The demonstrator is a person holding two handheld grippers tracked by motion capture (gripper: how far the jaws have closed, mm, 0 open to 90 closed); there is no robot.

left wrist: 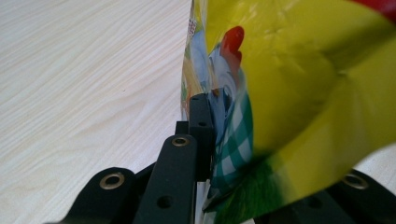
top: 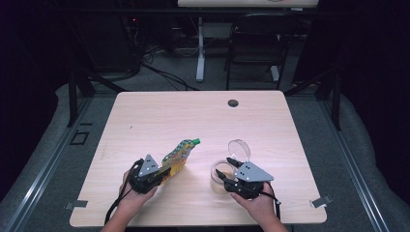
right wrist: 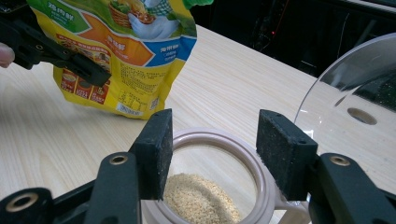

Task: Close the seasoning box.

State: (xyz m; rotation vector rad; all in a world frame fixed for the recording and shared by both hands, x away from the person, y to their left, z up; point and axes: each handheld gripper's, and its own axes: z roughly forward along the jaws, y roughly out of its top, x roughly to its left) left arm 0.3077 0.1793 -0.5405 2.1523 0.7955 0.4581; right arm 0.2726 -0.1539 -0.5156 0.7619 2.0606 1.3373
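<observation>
Both forearms reach in from the near edge of the surface [top: 145, 111], the left claw [top: 162, 175] pinching a pouch [top: 179, 154] at its lower end, the right claw [top: 228, 168] spread apart around a jar's [top: 218, 178] rim.

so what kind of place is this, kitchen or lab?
Likely a lab or recording room, not a kitchen: a bare light-wood desk with a cable hole, dark curtained surroundings, cables on the floor, and a black chair behind it.

The table [top: 193, 121] is bright, but the room around it is very dark. Up close, the yellow bag [left wrist: 299, 93] looks blurry and shiny.
</observation>
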